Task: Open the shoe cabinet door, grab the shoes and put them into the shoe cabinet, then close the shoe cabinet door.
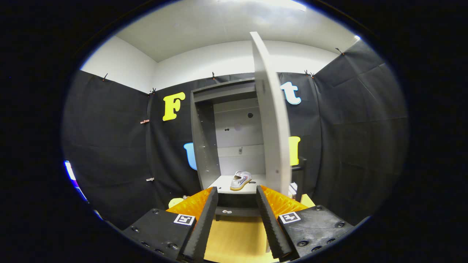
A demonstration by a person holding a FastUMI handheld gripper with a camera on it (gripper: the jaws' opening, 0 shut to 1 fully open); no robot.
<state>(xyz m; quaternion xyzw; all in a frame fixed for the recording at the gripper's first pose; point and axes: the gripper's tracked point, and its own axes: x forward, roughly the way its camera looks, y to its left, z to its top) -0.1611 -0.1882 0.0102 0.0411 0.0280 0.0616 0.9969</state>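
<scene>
The shoe (pixel 240 180) sits inside the cabinet (pixel 204 146); your gripper (pixel 237 193) is wide open, empty. Closing comes next: reach right and swing the door (pixel 272 120) shut.

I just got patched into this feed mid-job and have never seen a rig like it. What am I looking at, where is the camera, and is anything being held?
The camera rides on a hand-held gripper and looks forward along its two fingers, the black ridged bars with orange backing at the bottom of the view. A person carries the tool; there is no robot arm. The fisheye lens bends straight lines, so the walls look curved.

The fingers are apart with nothing between them, so nothing is held.

Beyond the fingers stands a grey shoe cabinet. Its door is swung open towards the camera, seen nearly edge on. One white shoe lies on the cabinet's bottom shelf. Below the fingers is a light wooden floor. Black cloth around the cabinet is the booth's wall.

Judging by this, closing the door looks like the step left.
</scene>
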